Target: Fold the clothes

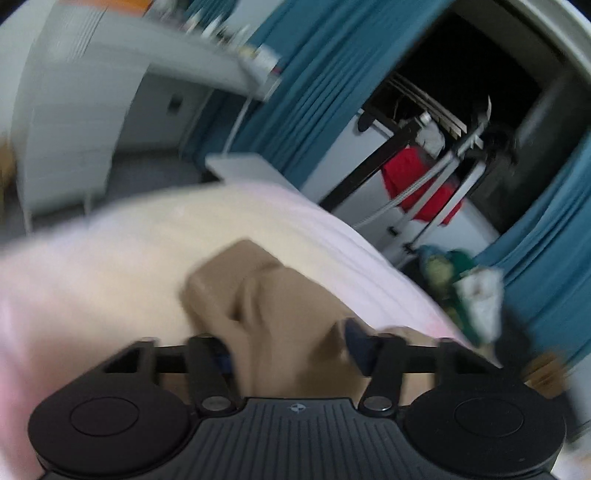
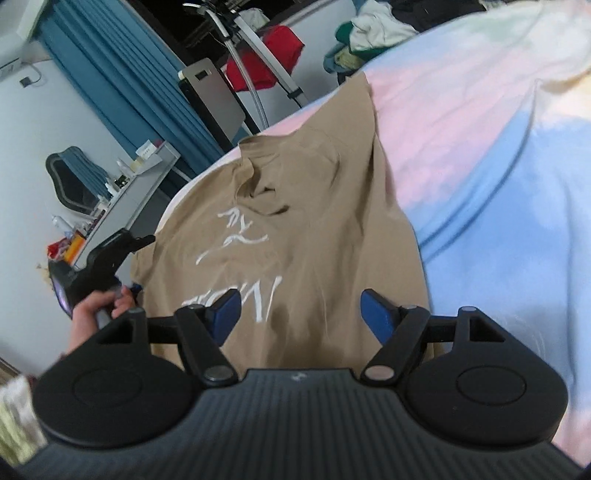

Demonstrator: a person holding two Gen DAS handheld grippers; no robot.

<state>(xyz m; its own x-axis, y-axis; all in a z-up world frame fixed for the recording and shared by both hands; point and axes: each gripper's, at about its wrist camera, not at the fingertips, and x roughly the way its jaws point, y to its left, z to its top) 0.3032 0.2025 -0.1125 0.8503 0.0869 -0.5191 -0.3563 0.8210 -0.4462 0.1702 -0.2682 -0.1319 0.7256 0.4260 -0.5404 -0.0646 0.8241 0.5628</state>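
Observation:
A tan T-shirt (image 2: pixel 306 221) with white lettering lies spread on a bed with a pastel pink, blue and cream cover (image 2: pixel 480 147). My right gripper (image 2: pixel 299 314) is open just above the shirt's near hem, its blue pads (image 2: pixel 373 310) apart. My left gripper (image 1: pixel 291 347) is open, with bunched tan shirt fabric (image 1: pixel 258 295) lying between its fingers; this view is blurred. The left gripper also shows in the right wrist view (image 2: pixel 122 251) at the shirt's left edge, held by a hand.
Blue curtains (image 2: pixel 122 81) hang behind the bed. A garment rack with a red item (image 2: pixel 269 55) stands at the far side. A heap of clothes (image 2: pixel 365 29) lies at the bed's far end. A shelf with bottles (image 2: pixel 122 184) is at left.

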